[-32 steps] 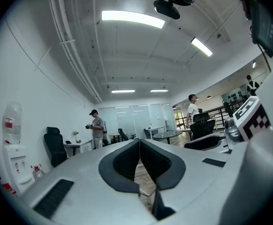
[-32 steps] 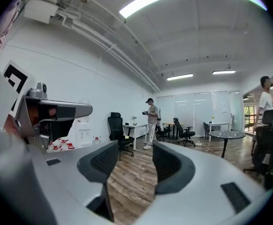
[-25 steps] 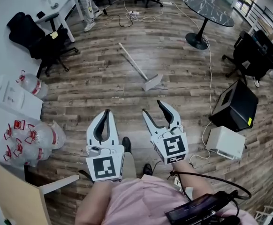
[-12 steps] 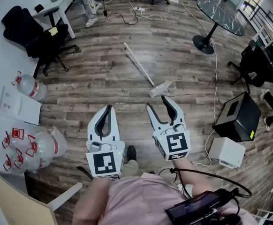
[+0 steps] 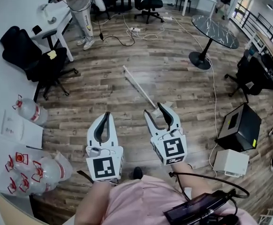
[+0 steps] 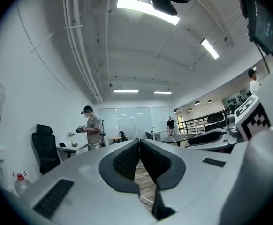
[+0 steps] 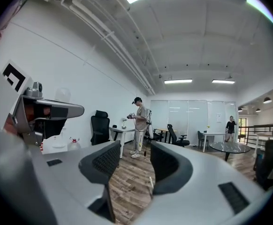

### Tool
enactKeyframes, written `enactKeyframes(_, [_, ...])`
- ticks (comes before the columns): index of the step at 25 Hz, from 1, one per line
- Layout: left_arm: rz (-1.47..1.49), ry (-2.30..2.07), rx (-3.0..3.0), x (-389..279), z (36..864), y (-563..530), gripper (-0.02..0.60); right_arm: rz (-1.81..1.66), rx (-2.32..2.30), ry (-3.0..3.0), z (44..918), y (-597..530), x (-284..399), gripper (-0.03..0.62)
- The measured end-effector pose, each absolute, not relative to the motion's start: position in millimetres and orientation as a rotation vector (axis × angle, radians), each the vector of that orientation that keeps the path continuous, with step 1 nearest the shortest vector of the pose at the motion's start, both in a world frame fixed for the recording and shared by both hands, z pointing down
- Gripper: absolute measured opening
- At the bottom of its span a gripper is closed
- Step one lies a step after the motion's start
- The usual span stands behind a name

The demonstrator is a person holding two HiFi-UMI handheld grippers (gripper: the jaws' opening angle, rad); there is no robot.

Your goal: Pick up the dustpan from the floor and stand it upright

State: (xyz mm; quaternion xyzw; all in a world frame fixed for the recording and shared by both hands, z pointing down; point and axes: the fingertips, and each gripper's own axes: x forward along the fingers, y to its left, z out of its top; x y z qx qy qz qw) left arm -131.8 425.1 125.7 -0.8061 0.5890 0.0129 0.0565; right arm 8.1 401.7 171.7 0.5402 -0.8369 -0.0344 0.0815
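a: the dustpan (image 5: pixel 143 96) is spotted flat on the wood floor (image 5: pixel 183 93), left of the round table (image 5: pixel 214 25) and nearer the person than it. its long pale handle (image 5: pixel 132 80) is stretched out on the boards, and the pan end is mostly hidden behind the right gripper (image 5: pixel 153 108).

b: and how are the grippers set?

a: both are held off the floor, nearer the person again than the round table, with nothing gripped. the right gripper's jaws are spread, and bare floor is seen through the gap. the left gripper (image 5: pixel 107 114) is pinched together at the tips, with nothing caught between.

b: how is the thing judged to handle?

a: it's judged light and stiff, a thin pan on a slim rod. the handle looks smooth, so it could be rolled or slid between the pads unless it is squeezed squarely across. a hold low on the handle, close to the pan, is favoured, so less swing is expected. the pan's edge could be left on the floor as a pivot while the handle is raised.
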Motion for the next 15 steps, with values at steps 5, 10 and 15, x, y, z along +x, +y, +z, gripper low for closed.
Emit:
enactKeyframes(5, [0.017, 1.763, -2.472, -123.3, 137.0, 406.5, 0.014, -0.093, 1.641, -2.478, 178.1, 387.9, 18.8, 0.199])
enactKeyframes(10, [-0.044, 1.732, -2.492, -113.6, 153.6, 383.9, 0.014, -0.058, 1.667, -2.457, 190.2, 367.5, 31.2, 0.195])
enactKeyframes(15, [-0.053, 1.729, -2.526, -95.4, 158.9, 342.9, 0.014, -0.012, 1.671, -2.451, 206.5, 326.2, 43.9, 0.193])
